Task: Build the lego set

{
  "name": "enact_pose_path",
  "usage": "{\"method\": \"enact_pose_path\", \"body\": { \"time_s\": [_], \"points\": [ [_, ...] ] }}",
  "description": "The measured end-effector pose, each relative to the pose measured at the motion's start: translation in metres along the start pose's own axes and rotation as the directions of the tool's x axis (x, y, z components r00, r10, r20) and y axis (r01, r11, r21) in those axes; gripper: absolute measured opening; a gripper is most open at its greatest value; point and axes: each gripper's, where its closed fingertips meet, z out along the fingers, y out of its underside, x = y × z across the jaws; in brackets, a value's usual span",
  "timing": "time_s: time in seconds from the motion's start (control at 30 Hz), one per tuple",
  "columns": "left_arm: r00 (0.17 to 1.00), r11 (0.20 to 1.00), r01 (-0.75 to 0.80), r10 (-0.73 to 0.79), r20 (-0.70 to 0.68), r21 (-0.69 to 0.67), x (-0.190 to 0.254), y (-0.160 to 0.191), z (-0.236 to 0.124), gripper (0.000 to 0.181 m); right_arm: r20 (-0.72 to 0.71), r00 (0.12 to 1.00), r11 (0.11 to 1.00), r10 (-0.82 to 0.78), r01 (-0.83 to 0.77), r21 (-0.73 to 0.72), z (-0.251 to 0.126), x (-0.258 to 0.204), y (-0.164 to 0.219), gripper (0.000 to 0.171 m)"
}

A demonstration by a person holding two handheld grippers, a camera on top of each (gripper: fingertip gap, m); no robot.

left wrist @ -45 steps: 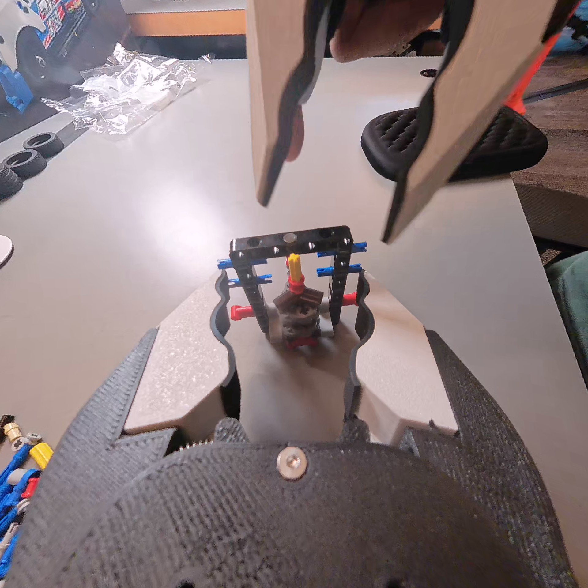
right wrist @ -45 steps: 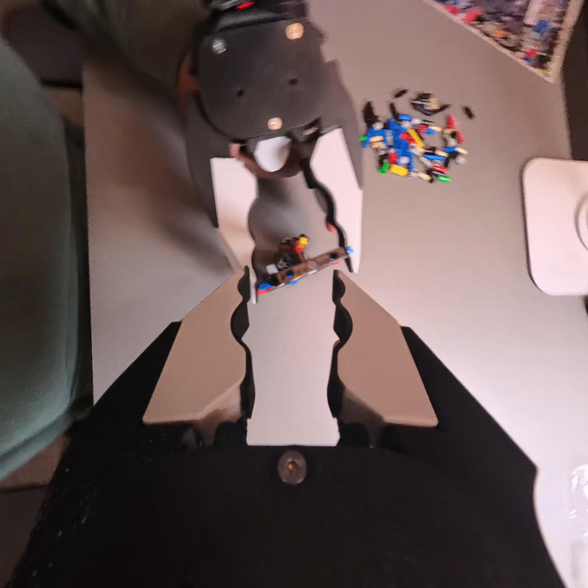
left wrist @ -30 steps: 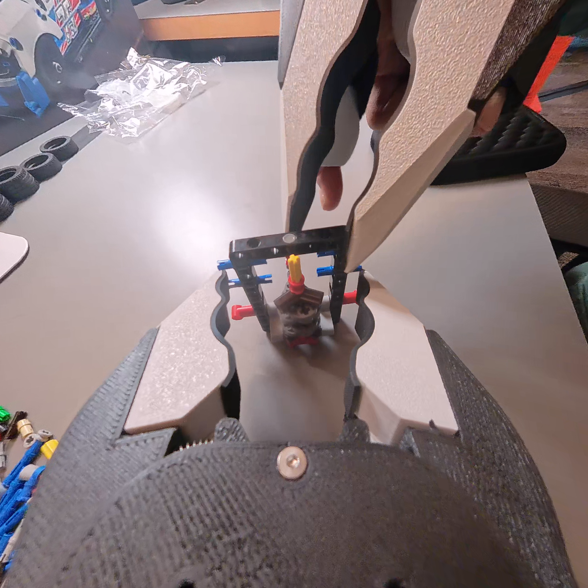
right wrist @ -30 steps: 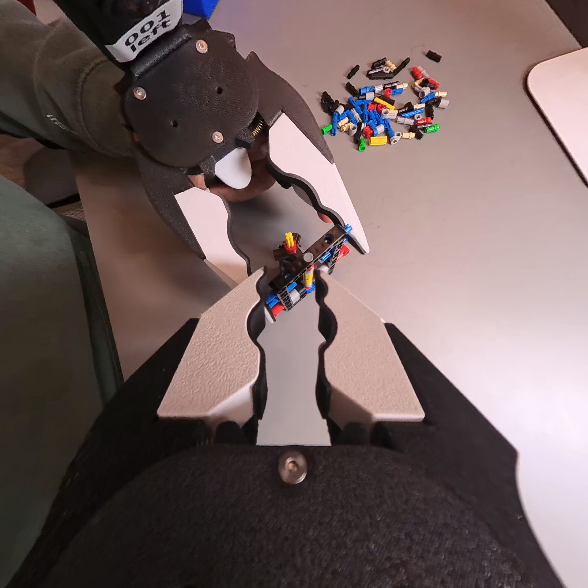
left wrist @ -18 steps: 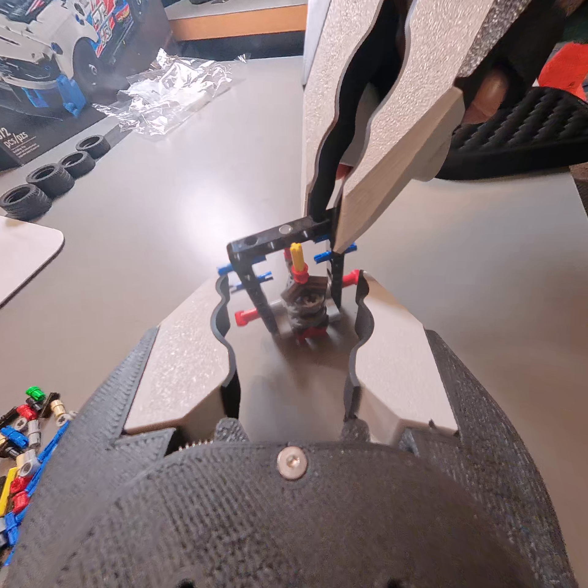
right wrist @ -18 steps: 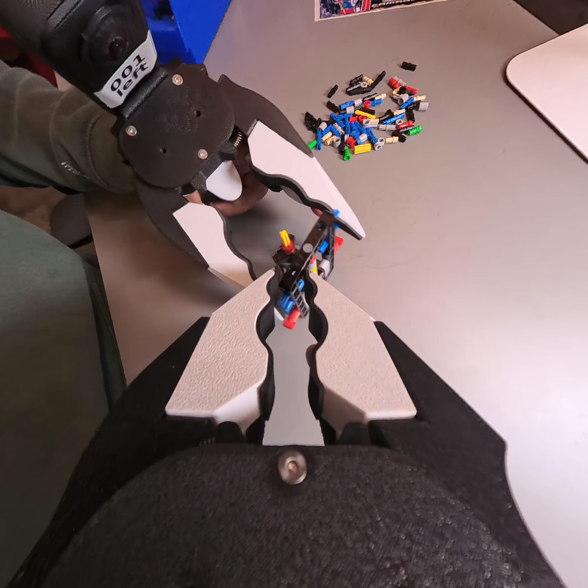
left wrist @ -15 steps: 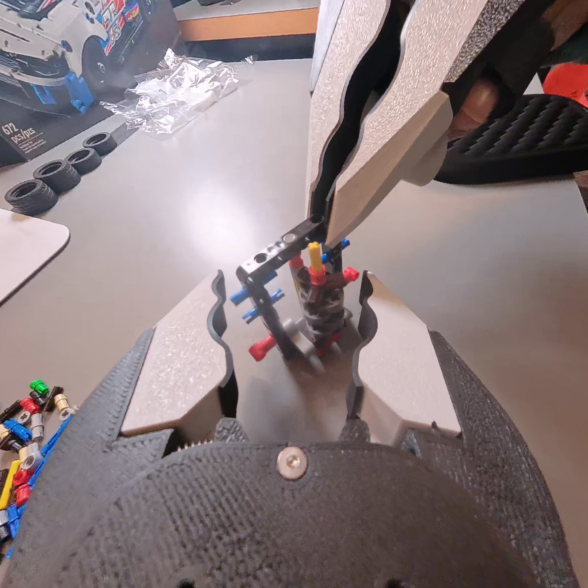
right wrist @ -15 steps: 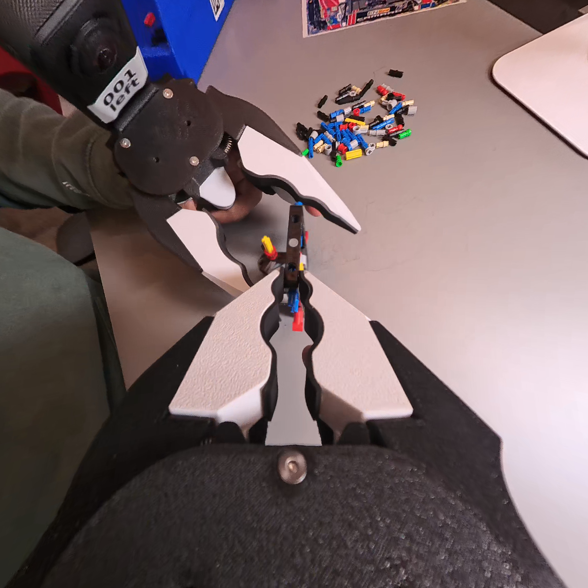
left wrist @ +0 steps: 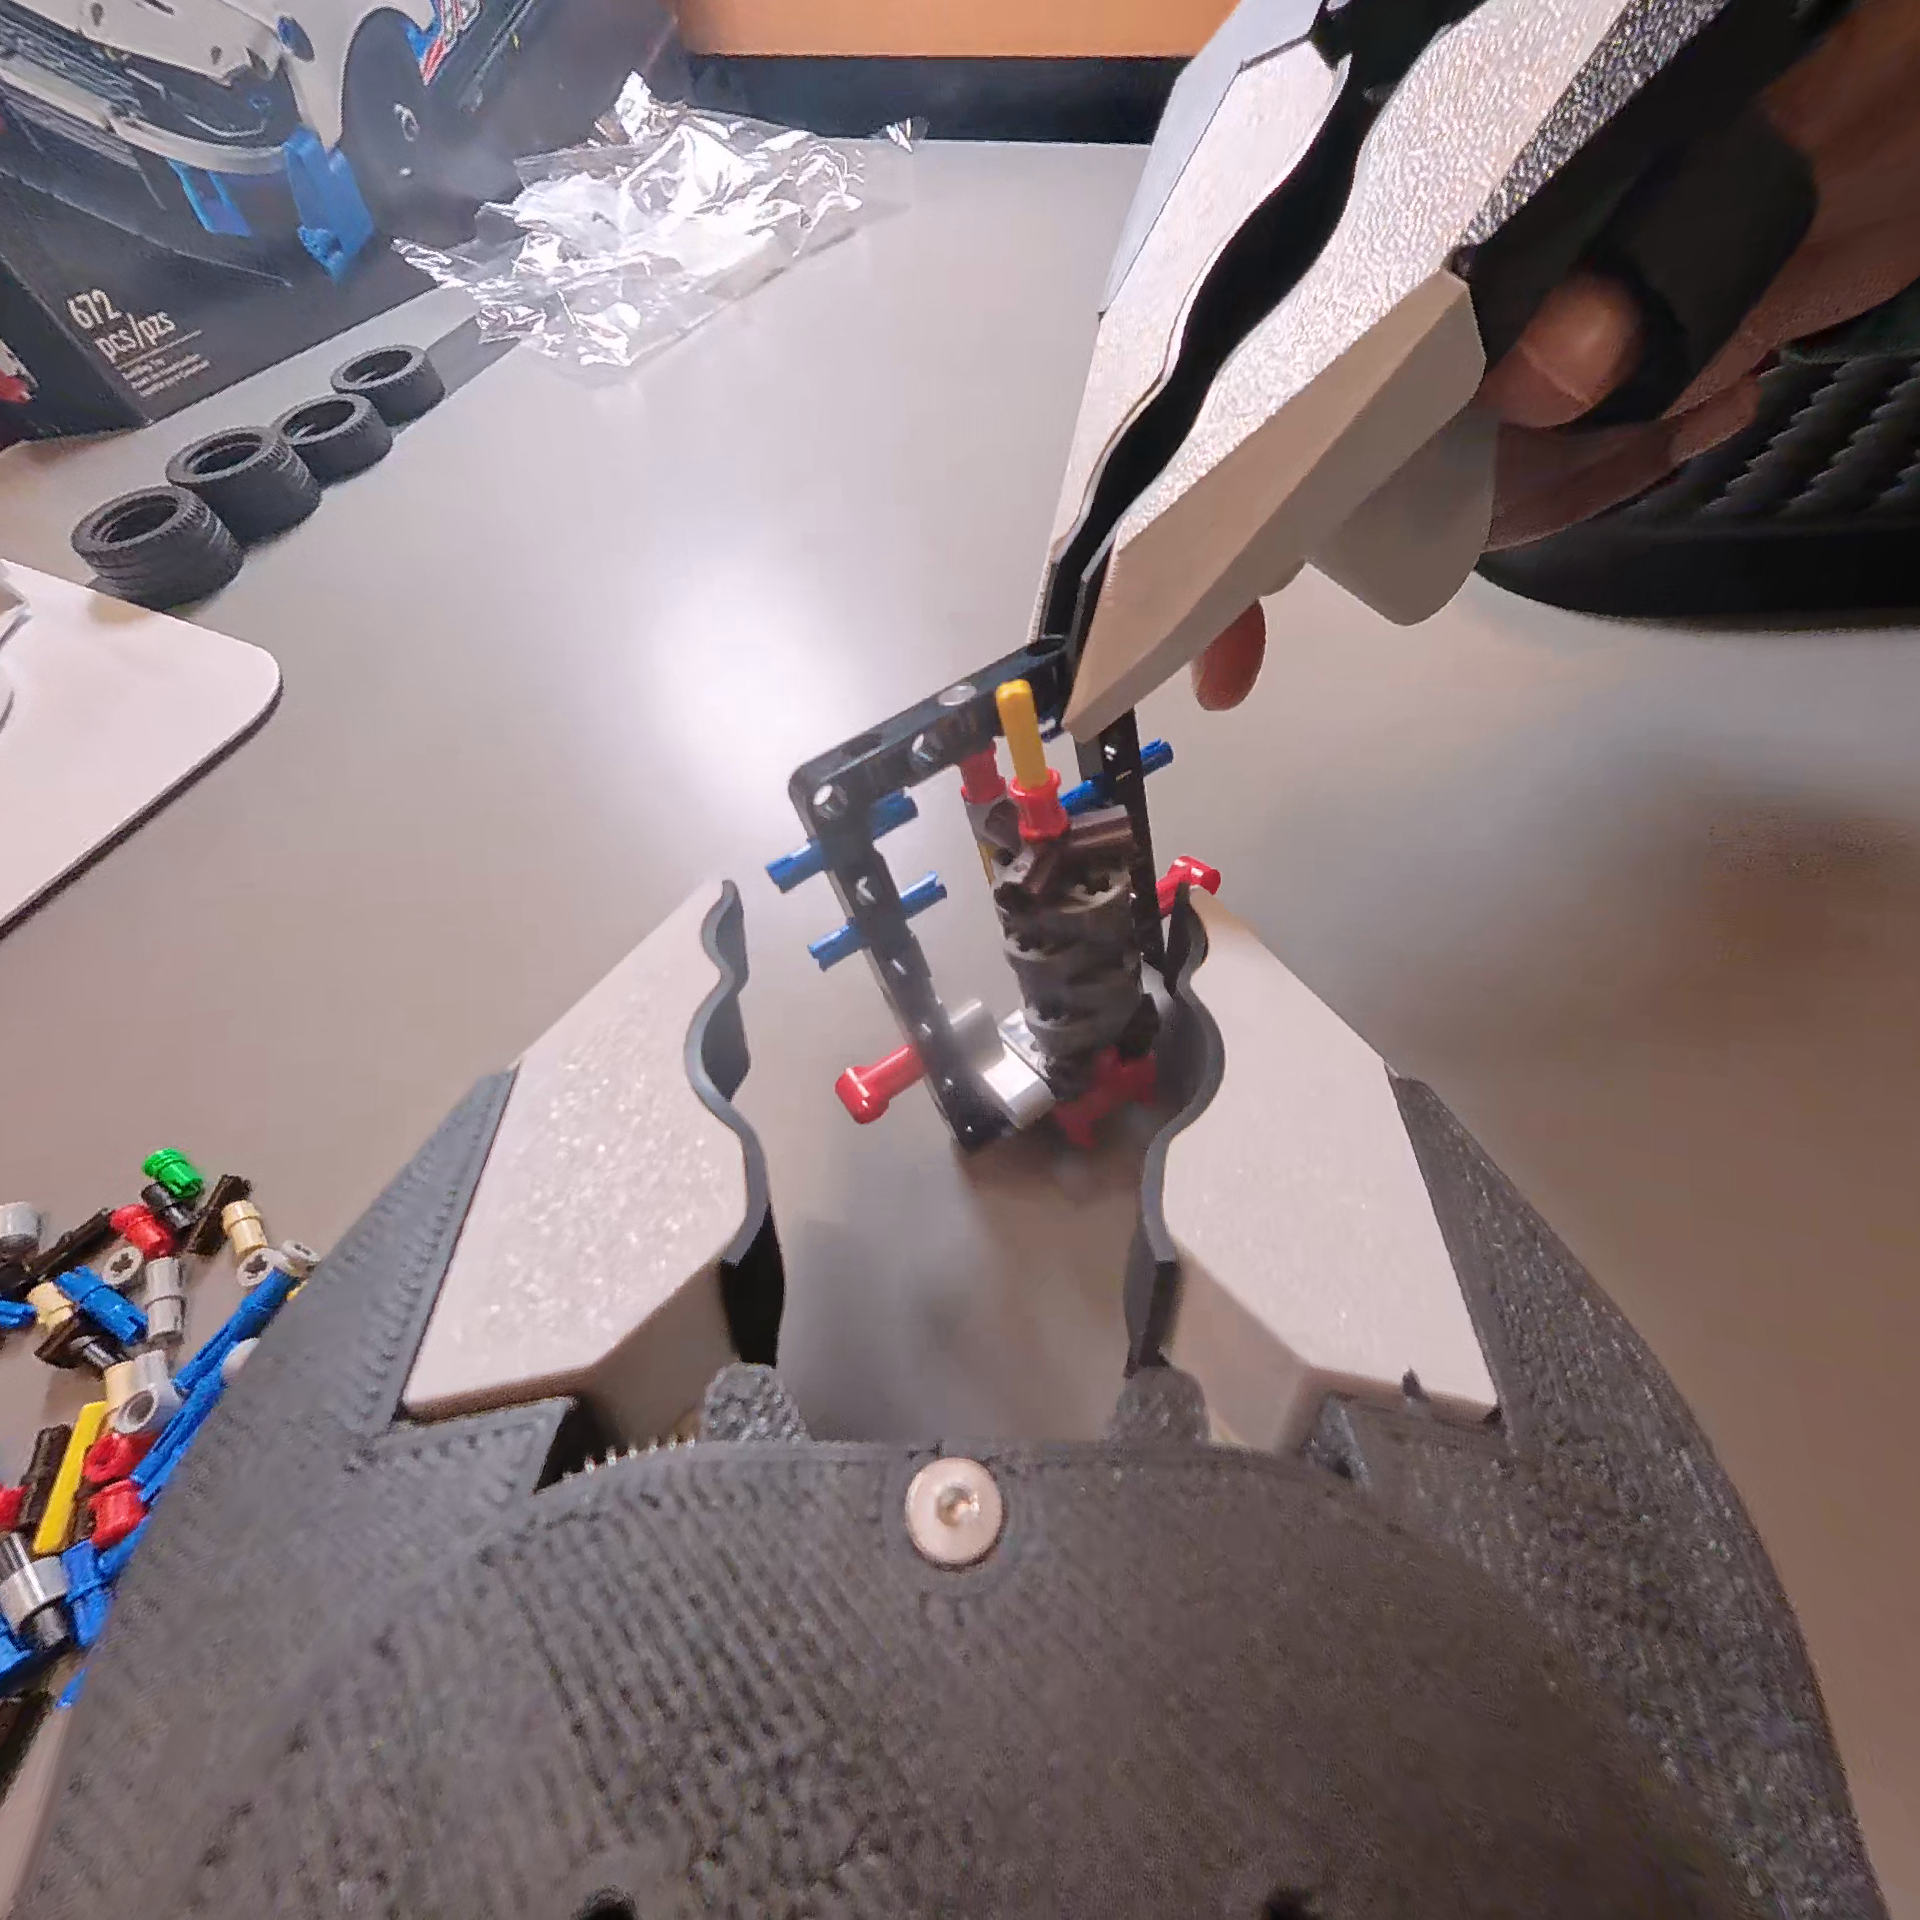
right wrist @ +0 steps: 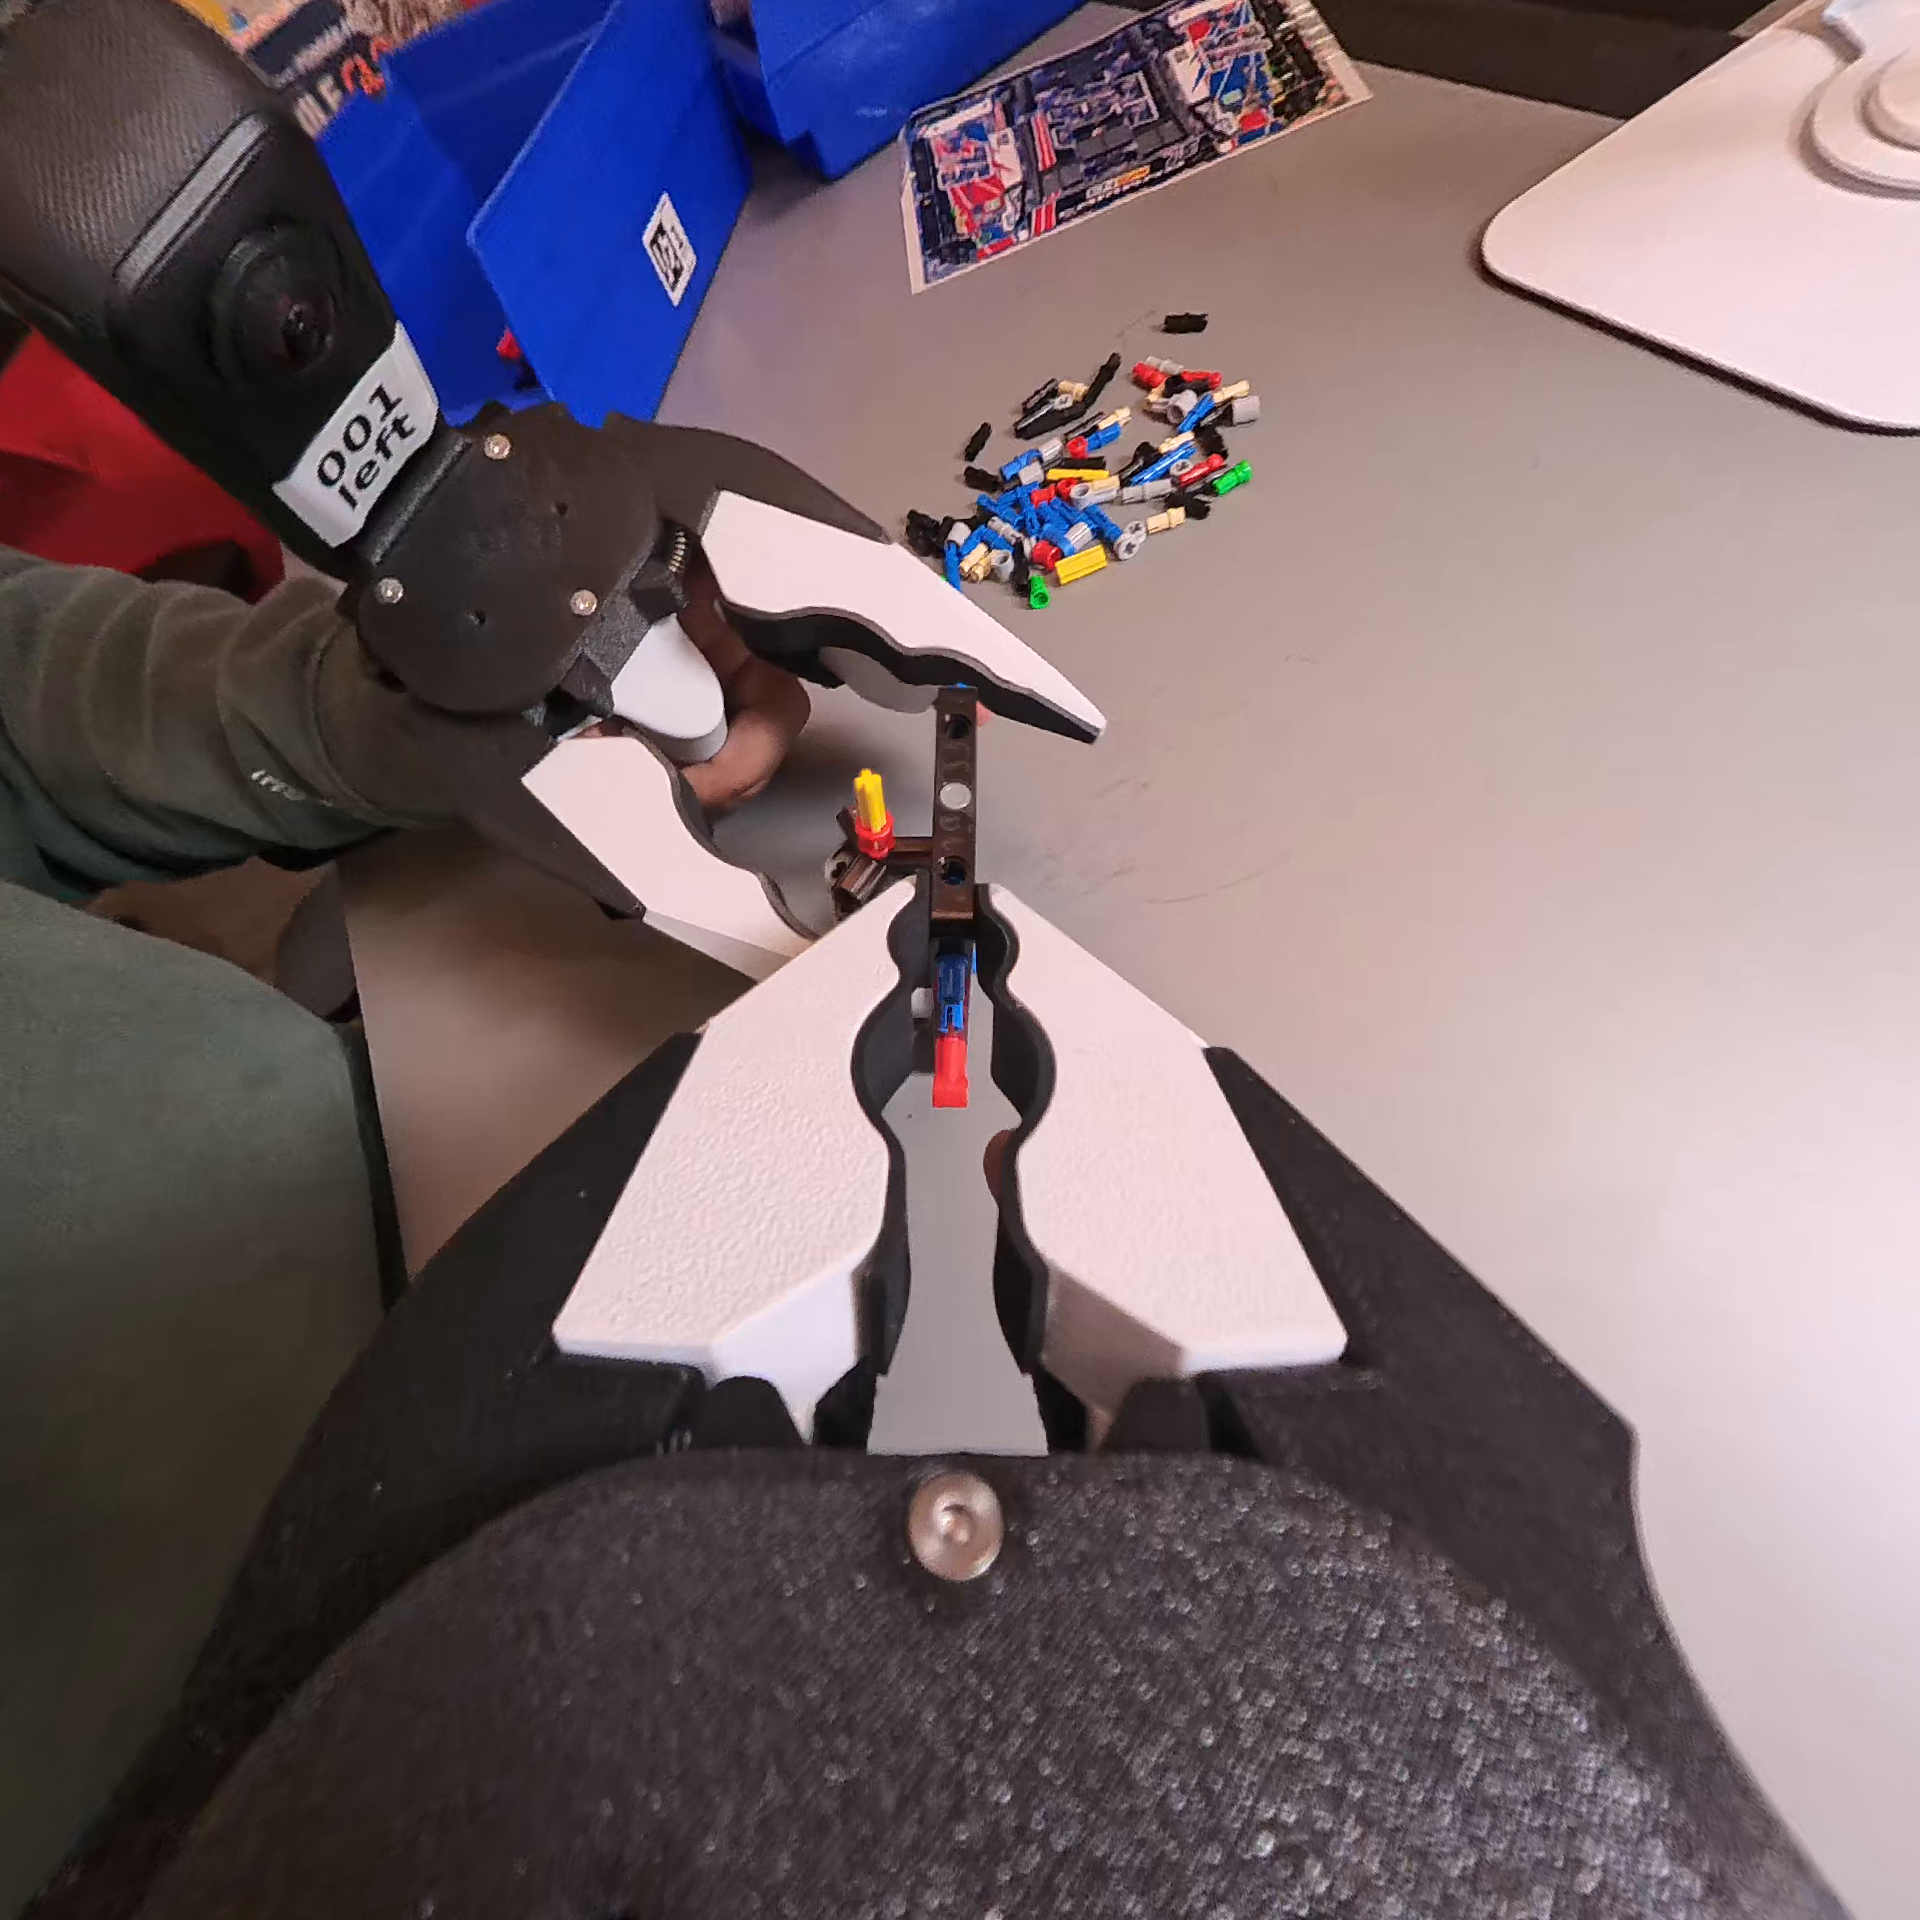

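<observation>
The lego assembly [left wrist: 1060, 935] is a black frame with blue and red pins, a yellow axle and a stack of dark gears. It stands upright between the fingers of my left gripper [left wrist: 961, 904], which is open and does not grip it. My right gripper [left wrist: 1060, 686] comes down from the upper right and is shut on the frame's top corner. In the right wrist view my right gripper [right wrist: 945, 894] pinches the frame [right wrist: 954, 790] edge-on. The open left gripper [right wrist: 940, 836] straddles the frame's far end.
A pile of small loose lego pieces [left wrist: 104, 1330] lies at the left, also in the right wrist view [right wrist: 1091, 488]. Several black tyres [left wrist: 260, 457], the set's box [left wrist: 156, 208] and a clear bag [left wrist: 665, 229] sit far left. A white pad [right wrist: 1714, 208], a booklet [right wrist: 1122, 135] and blue bins [right wrist: 582, 208] lie beyond. The grippers are tip to tip, or close to it.
My right gripper came down, shut on the frame's top corner and turned the assembly about a quarter turn. My left gripper stayed open and drew slightly back and left.
</observation>
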Motion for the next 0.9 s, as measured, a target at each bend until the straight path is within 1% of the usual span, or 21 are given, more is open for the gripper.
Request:
{"method": "enact_pose_path", "body": {
  "time_s": [0.23, 0.4, 0.53, 0.63, 0.7, 0.77, 0.9],
  "points": [
    [0.998, 0.999, -0.008, 0.011, 0.059, -0.048, -0.008, 0.005, 0.005, 0.081, 0.003, 0.987, 0.983, 0.16, -0.159, 0.089, 0.001, 0.015, -0.003, 0.005],
    [0.997, 0.997, -0.011, 0.017, 0.077, -0.082, -0.013, 0.007, 0.012, 0.081, 0.011, 0.961, 0.948, 0.277, -0.275, 0.158, -0.001, 0.029, -0.003, 0.005],
    [0.995, 0.991, -0.042, 0.053, 0.082, -0.128, -0.01, 0.012, 0.016, 0.085, -0.004, 0.936, 0.913, 0.353, -0.343, 0.221, -0.005, 0.043, -0.003, 0.005],
    [0.992, 0.984, -0.063, 0.08, 0.099, -0.169, -0.012, 0.017, 0.021, 0.084, 0.022, 0.919, 0.891, 0.394, -0.388, 0.235, -0.005, 0.045, -0.002, 0.005],
    [0.993, 0.98, -0.064, 0.082, 0.089, -0.189, -0.013, 0.019, 0.024, 0.08, 0.03, 0.915, 0.885, 0.402, -0.397, 0.243, -0.003, 0.045, -0.001, 0.006],
    [0.995, 0.98, -0.062, 0.076, 0.068, -0.191, -0.013, 0.019, 0.026, 0.072, 0.034, 0.913, 0.881, 0.406, -0.401, 0.252, -0.003, 0.046, -0.002, 0.006],
    [0.992, 0.969, -0.118, 0.124, 0.014, -0.216, -0.011, 0.02, 0.025, 0.068, 0.046, 0.91, 0.881, 0.413, -0.411, 0.232, -0.003, 0.05, 0.003, 0.006]
  ]
}}
